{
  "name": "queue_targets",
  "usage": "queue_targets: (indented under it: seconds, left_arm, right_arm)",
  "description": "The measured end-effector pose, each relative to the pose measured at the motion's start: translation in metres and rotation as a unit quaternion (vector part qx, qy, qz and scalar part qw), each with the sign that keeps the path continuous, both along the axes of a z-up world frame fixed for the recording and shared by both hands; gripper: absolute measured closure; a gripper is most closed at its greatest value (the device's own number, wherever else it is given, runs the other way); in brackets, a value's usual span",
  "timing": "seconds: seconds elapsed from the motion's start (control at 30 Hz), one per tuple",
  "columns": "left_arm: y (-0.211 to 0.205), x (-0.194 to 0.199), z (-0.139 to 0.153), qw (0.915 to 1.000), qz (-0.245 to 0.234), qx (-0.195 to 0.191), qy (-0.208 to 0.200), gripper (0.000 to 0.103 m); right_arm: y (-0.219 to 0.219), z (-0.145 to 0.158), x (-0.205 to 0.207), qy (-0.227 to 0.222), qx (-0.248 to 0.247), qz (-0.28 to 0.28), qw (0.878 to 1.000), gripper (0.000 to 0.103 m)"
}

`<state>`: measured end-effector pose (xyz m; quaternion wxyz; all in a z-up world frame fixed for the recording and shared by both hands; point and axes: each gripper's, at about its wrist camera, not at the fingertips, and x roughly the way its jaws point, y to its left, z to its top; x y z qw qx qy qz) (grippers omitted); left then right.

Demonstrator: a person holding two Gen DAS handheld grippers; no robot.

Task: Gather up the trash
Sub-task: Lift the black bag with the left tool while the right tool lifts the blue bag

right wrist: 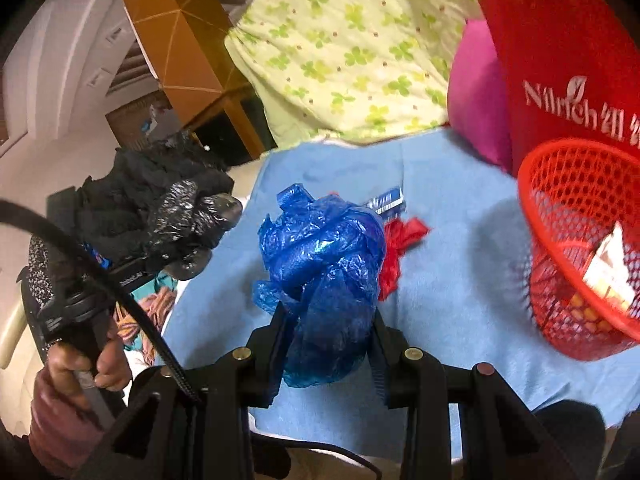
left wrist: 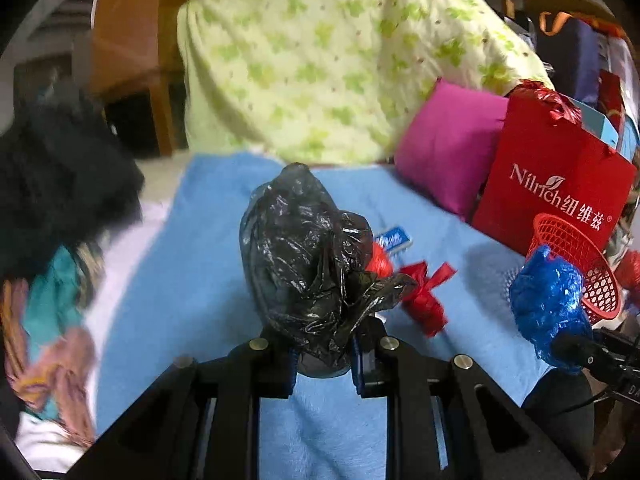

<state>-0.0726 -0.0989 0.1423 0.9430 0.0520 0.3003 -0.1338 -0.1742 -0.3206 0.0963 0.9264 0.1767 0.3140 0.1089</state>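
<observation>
I see a crumpled black plastic bag (left wrist: 308,264) pinched aloft at left, a crumpled blue plastic bag (right wrist: 324,268) held at right, and a red wrapper (left wrist: 426,296) lying farther on the blue bed cover (left wrist: 200,280).

This is a lived-in room of a home, most likely a bedroom. A light blue terry-cloth towel (left wrist: 208,264) is spread over a soft white surface as a working area. At twelve o'clock from it a bulky quilt in pale green clover-print cotton (left wrist: 328,60) is heaped up, with a plump magenta fabric cushion (left wrist: 444,148) at two o'clock. A glossy red paper shopping bag printed with white lettering (left wrist: 552,184) leans beside the cushion. At eleven o'clock stands orange-brown wooden furniture (right wrist: 180,40), and at nine o'clock crumpled multicoloured patterned clothing (left wrist: 52,344) lies in a heap, as bedding and laundry would in a household.
</observation>
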Motion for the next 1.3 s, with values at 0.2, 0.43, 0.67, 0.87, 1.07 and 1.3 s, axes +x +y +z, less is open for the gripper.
queue_targets:
  seconds: [0.2, 0.43, 0.67, 0.87, 1.07, 1.3]
  left_arm:
    - [-0.029, -0.029, 0.033, 0.9984, 0.003, 0.034, -0.046, 0.081]
    - [-0.061, -0.051, 0.051, 0.9964, -0.019, 0.041, -0.072, 0.081]
    - [-0.088, -0.062, 0.059, 0.9940, -0.039, 0.052, -0.088, 0.081]
    - [-0.106, -0.069, 0.063, 0.9927, -0.051, 0.058, -0.093, 0.081]
    - [-0.124, -0.076, 0.062, 0.9913, -0.069, 0.064, -0.092, 0.081]
    - [-0.143, -0.080, 0.061, 0.9895, -0.087, 0.071, -0.091, 0.081]
  right_arm:
    - [-0.015, 0.031, -0.022, -0.043, -0.021, -0.022, 0.999, 0.065]
    - [-0.031, 0.051, -0.043, -0.073, -0.039, -0.047, 0.995, 0.065]
    - [-0.048, 0.059, -0.056, -0.086, -0.034, -0.066, 0.993, 0.065]
    - [-0.060, 0.060, -0.062, -0.094, -0.027, -0.078, 0.992, 0.065]
    - [-0.071, 0.061, -0.071, -0.099, -0.019, -0.091, 0.991, 0.065]
    - [-0.084, 0.061, -0.080, -0.100, -0.013, -0.108, 0.989, 0.065]
